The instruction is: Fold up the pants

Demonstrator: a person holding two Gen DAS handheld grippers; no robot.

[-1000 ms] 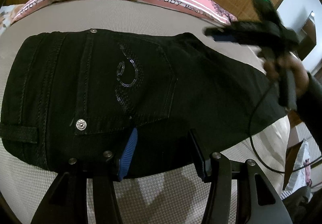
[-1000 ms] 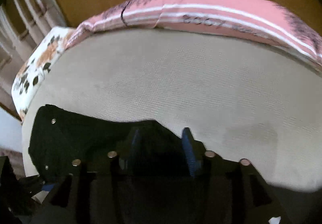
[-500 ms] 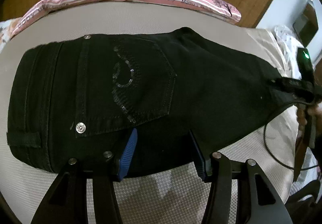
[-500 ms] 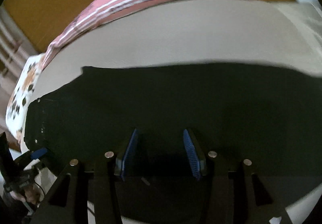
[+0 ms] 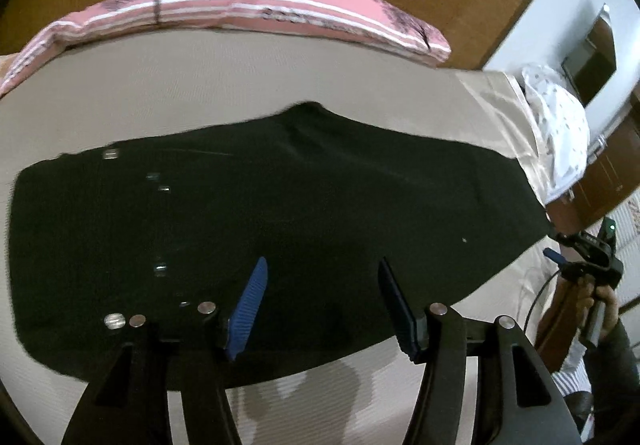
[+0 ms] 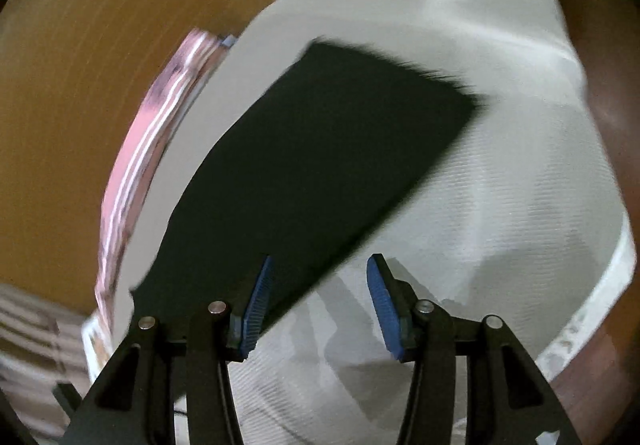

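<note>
In the left wrist view the left gripper (image 5: 322, 305), whose fingers (image 5: 250, 307) have just been opening, stands spread and empty low in the frame over the black pants (image 5: 280, 213) lying flat across the middle of the bed (image 5: 160, 85). The right gripper (image 6: 318, 299) is likewise parted and empty, over the near edge of the pants. The denim looks soft, limp and fairly heavy, so I would pinch it at the hem corners or the waistband.

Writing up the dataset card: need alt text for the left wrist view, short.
Black pants lie flat across a beige bed; the left gripper hovers open above their near edge, its fingers empty. A pink striped pillow lines the headboard, and the right gripper is at the far right.
</note>
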